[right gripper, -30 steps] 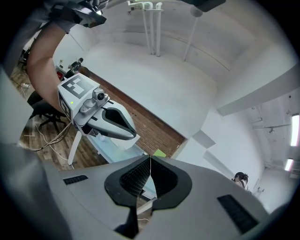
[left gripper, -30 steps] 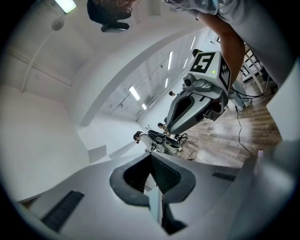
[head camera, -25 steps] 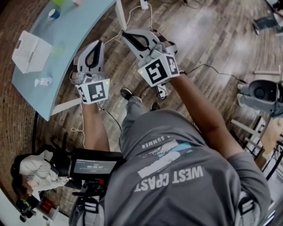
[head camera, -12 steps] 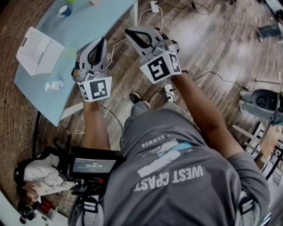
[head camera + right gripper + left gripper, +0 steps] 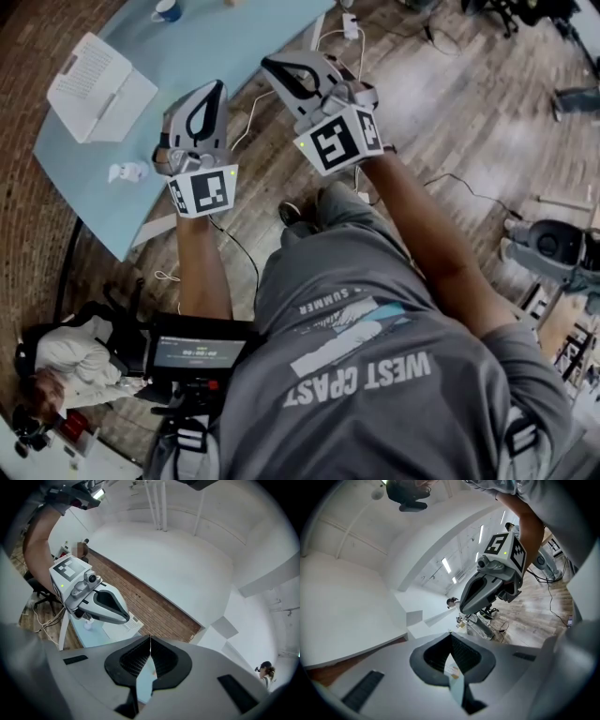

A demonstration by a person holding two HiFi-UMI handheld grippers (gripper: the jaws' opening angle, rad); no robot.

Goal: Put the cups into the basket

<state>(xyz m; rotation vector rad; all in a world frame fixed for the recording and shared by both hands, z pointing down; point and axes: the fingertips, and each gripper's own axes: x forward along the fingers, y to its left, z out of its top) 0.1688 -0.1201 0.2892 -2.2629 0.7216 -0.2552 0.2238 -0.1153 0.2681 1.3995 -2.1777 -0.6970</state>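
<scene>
Plainly, the left tool [image 5: 217, 87] and the right tool [image 5: 269, 65] are held closed and empty (tips meeting) near the worktop [image 5: 225, 47], where a blue cup [image 5: 167, 11] is seen

A pale blue table [image 5: 225, 47], white basket [image 5: 101, 86] and blue cup [image 5: 167, 10] are shown; the left gripper [image 5: 214, 89] and right gripper [image 5: 272, 66] are coloured grey, with black-and-white squares.
</scene>
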